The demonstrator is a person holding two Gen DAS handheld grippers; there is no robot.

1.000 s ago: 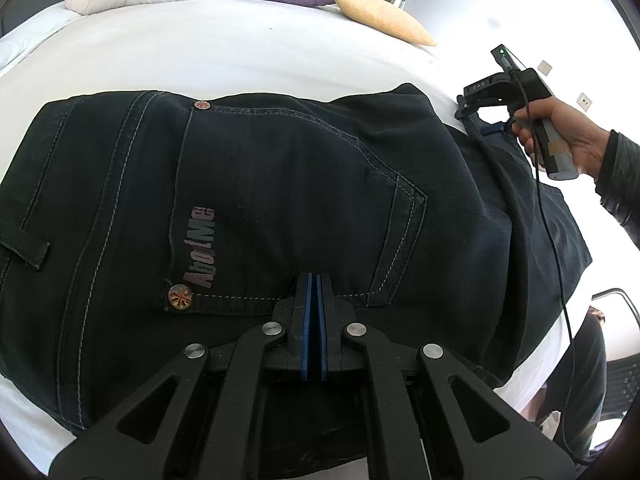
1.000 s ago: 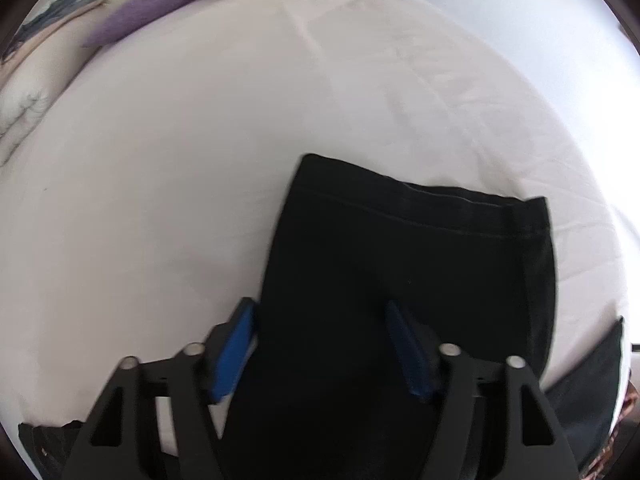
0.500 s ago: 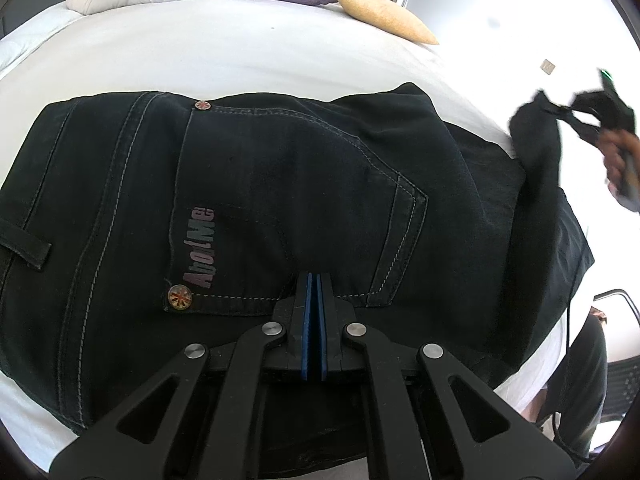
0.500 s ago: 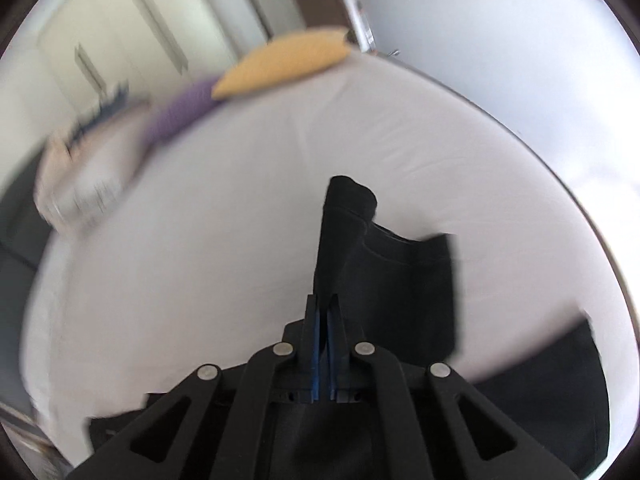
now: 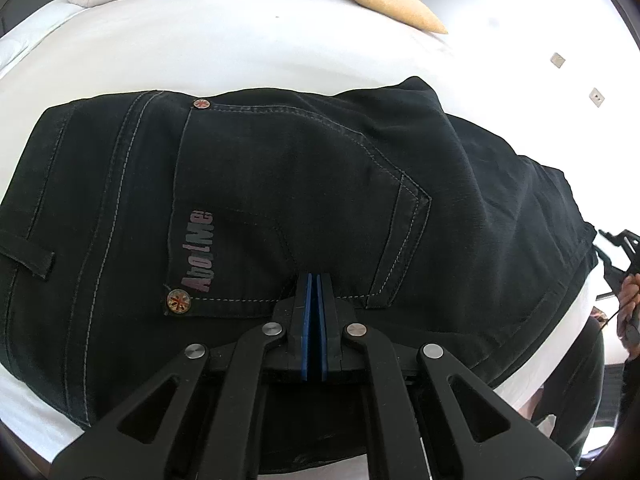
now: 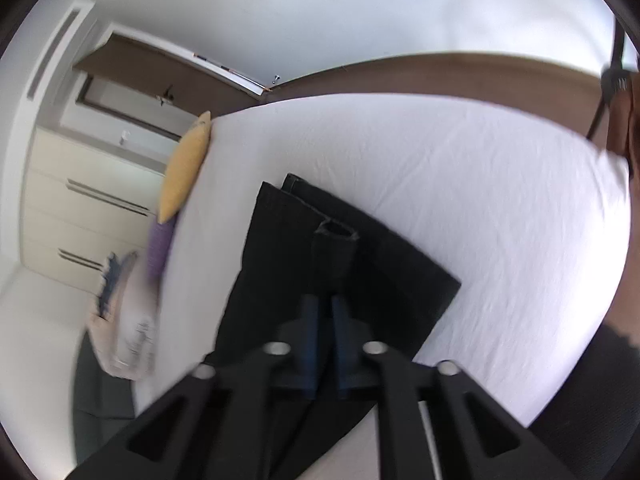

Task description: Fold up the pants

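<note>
In the left wrist view, we see our left gripper (image 5: pixel 314 280) with jaws fully closed, pressing the black jeans (image 5: pixel 280 184) on the white bed (image 5: pixel 200 52). In the right wrist view, our right gripper (image 6: pixel 325 304) is opening, a leg cuff (image 6: pixel 335 236) just beyond its pads.

The only words to read are on the black pants (image 5: pixel 280 208). On the back pocket (image 5: pixel 288 200), at about 8 o'clock from its middle, faded pinkish-grey letters (image 5: pixel 198 250) run sideways up the pocket's edge. They look like "AbolMc", but the middle letters are hard to make out. Just below the letters, at 7 o'clock, sits a round metal stud (image 5: pixel 179 301) with a flag-like cross on it.
</note>
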